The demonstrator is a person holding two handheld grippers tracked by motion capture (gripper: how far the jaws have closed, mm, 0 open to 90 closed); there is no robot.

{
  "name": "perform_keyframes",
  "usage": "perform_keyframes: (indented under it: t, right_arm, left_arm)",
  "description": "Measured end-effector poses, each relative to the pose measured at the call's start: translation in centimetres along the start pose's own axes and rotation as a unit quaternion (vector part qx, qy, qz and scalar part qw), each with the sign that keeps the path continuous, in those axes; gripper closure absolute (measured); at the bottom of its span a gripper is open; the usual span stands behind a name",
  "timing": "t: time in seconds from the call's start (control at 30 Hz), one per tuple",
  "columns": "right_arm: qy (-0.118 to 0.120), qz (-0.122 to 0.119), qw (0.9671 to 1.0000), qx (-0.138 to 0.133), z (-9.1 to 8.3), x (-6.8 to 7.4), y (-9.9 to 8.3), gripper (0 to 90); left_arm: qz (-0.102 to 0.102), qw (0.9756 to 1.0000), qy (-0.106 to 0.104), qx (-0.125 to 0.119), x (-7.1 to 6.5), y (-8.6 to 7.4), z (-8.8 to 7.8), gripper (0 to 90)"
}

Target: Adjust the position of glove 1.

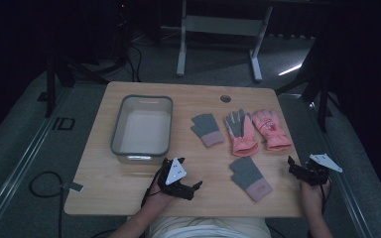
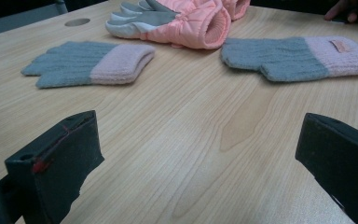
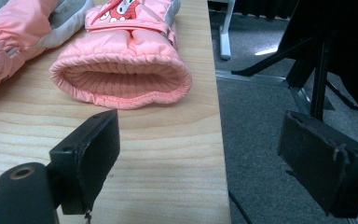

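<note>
Both sets of jaws stand wide apart and empty. I hold the left gripper [image 1: 194, 187] low over the near table edge, facing the two grey knit gloves, one near [image 2: 293, 57] and one farther [image 2: 88, 63], presumably to reach either. My right gripper [image 1: 293, 166] sits at the table's right edge, one jaw over the floor, aimed into the cuff of the right-hand pink ski glove [image 3: 126, 70]; its mate [image 1: 240, 131] lies just beside. The grey bin [image 1: 116, 126] waits empty at left, likely the destination for the gloves; nothing is loaded yet
</note>
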State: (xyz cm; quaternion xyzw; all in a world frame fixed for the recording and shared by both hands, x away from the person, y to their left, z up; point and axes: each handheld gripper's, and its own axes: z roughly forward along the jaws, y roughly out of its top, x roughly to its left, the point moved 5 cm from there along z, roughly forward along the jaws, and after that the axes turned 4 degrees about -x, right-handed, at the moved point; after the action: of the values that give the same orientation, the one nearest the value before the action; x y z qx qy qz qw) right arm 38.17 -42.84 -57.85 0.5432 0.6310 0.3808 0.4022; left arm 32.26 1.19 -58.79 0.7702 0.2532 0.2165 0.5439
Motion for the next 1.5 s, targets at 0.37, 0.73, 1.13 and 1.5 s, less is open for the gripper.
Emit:
perform_keyframes:
  t: [0.37,0.73,1.13,1.5]
  right_arm:
    - [-0.004,-0.008,0.9999,0.006,-0.1,0.0,-0.1,13.5]
    - [0.000,0.007,0.9999,-0.008,-0.2,-0.2,0.0,13.5]
    - [-0.002,-0.006,1.0000,-0.004,-0.4,-0.1,1.0,13.5]
    - [0.016,0.021,0.9996,-0.009,-1.4,0.1,3.8,13.4]
  left_arm:
    - [-0.002,1.0000,0.002,-0.002,0.0,0.0,0.0,0.0]
    - [0.006,1.0000,0.005,-0.001,0.0,0.0,0.0,0.0]
    - [0.001,1.0000,0.005,-0.002,0.0,0.0,0.0,0.0]
    - [-0.002,1.0000,0.004,-0.003,0.1,0.0,0.0,0.0]
